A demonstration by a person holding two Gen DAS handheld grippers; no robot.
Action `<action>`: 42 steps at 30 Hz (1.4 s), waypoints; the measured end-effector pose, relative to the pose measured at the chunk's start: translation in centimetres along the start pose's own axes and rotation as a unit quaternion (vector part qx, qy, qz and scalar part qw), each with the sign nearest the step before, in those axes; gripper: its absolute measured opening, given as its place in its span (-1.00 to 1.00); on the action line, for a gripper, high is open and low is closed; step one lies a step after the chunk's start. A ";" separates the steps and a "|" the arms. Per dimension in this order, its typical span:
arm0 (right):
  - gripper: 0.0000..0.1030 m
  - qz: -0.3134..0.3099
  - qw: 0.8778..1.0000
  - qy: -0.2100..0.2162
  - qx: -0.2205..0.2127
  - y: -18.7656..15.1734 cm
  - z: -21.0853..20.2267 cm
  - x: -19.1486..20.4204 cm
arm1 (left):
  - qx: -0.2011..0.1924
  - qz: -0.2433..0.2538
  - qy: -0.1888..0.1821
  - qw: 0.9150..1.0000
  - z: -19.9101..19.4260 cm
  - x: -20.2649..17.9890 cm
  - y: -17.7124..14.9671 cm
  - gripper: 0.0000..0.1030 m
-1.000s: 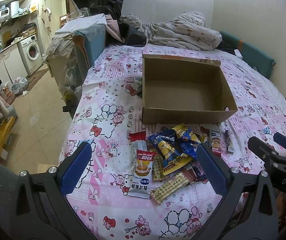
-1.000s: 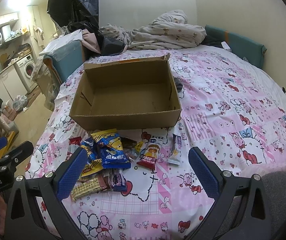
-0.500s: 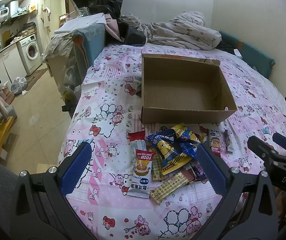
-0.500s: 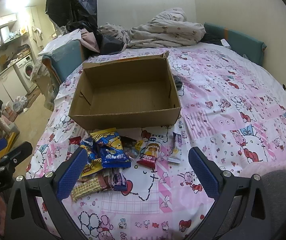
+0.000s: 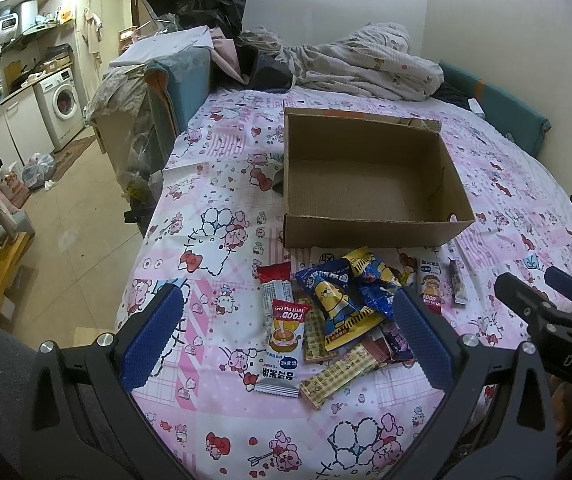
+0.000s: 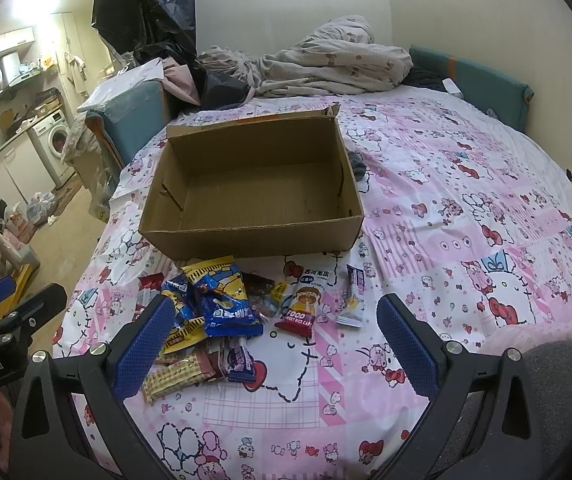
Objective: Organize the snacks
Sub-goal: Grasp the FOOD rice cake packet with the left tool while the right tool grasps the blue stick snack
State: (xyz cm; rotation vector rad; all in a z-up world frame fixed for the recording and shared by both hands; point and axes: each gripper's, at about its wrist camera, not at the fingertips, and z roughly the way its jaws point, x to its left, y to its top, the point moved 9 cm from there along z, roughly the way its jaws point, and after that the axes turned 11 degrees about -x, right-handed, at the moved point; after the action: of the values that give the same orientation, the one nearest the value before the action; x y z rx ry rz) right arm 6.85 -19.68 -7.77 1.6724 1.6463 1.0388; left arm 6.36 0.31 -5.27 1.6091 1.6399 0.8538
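An empty open cardboard box [image 5: 370, 184] sits on the pink bed sheet; it also shows in the right wrist view [image 6: 253, 188]. A pile of snack packets [image 5: 338, 308] lies just in front of it, with blue chip bags [image 6: 225, 300], a red-and-white rice cake packet [image 5: 283, 340] and a wafer bar [image 5: 340, 372]. Another rice cake packet [image 6: 302, 304] and a small white packet [image 6: 354, 296] lie to the right. My left gripper [image 5: 288, 340] is open and empty above the pile. My right gripper [image 6: 273, 344] is open and empty near the pile.
A rumpled quilt [image 5: 366, 64] and dark clothes lie at the bed's far end. A teal headboard cushion [image 6: 482, 84] runs along the right wall. The bed's left edge drops to a tiled floor [image 5: 69, 216] with a cluttered cabinet and a washing machine [image 5: 61, 104].
Both grippers have crept slightly forward toward the box. The snacks and the box have not moved.
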 end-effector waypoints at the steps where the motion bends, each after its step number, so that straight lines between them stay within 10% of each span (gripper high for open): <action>1: 0.99 0.001 1.000 0.000 0.000 0.0 0.0 0.0 | 0.000 0.001 0.000 1.000 0.0 0.0 0.0 1.00; 22: 1.00 0.027 0.999 0.013 0.012 0.3 0.3 -0.4 | 0.025 -0.002 -0.003 1.000 1.0 0.6 -0.4 1.00; 42: 0.92 0.083 0.975 0.030 0.201 -0.6 10.3 -5.9 | 0.275 -0.019 -0.004 0.961 9.9 3.9 -5.8 0.83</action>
State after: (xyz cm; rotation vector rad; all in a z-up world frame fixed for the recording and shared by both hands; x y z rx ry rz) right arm 15.45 -24.18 -14.62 2.0874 1.8769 0.8786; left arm 11.28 4.05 -15.67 1.9272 2.0111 0.3782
